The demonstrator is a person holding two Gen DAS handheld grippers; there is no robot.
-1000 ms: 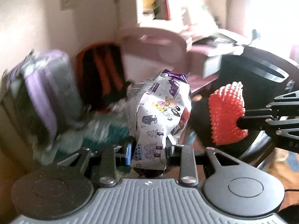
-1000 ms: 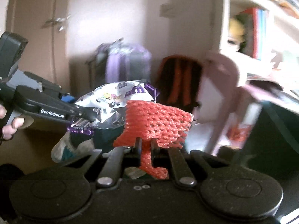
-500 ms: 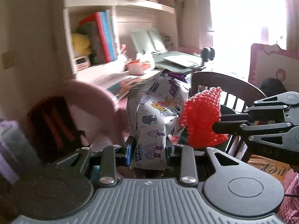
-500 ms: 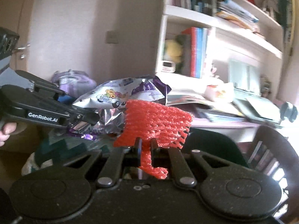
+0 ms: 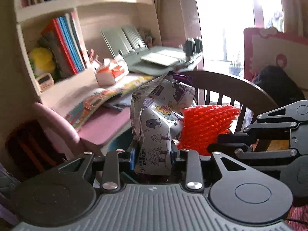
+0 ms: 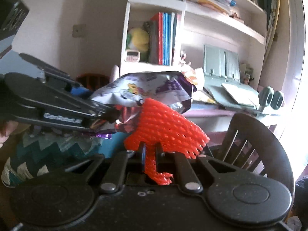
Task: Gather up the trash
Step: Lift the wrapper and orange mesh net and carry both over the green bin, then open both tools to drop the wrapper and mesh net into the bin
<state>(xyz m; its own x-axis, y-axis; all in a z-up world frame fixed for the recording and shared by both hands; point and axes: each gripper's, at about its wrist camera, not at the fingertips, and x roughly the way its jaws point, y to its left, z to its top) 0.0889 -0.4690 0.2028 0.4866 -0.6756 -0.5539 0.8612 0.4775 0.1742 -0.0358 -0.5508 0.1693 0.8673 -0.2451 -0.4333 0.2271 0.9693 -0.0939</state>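
Observation:
My left gripper (image 5: 153,155) is shut on a crumpled silver and purple snack wrapper (image 5: 159,119) with cartoon prints, held upright in the air. My right gripper (image 6: 151,151) is shut on a piece of red foam fruit netting (image 6: 165,129). The two grippers are close together: the netting (image 5: 206,127) and right gripper (image 5: 217,147) show at the right of the left wrist view, and the wrapper (image 6: 146,94) and left gripper (image 6: 107,115) show at the left of the right wrist view. The wrapper and netting nearly touch.
A pink desk (image 5: 107,127) with magazines and a grey book stand (image 6: 221,65) lies ahead, under white shelves with books (image 6: 165,38). A dark wooden chair (image 6: 256,134) stands at the right. A teal zigzag cushion (image 6: 48,150) is low at left. A bright window is far right.
Both grippers swung right with their trash, from the backpacks by the wall to face the desk, shelves and chair. The two grippers have come closer together. Grips unchanged.

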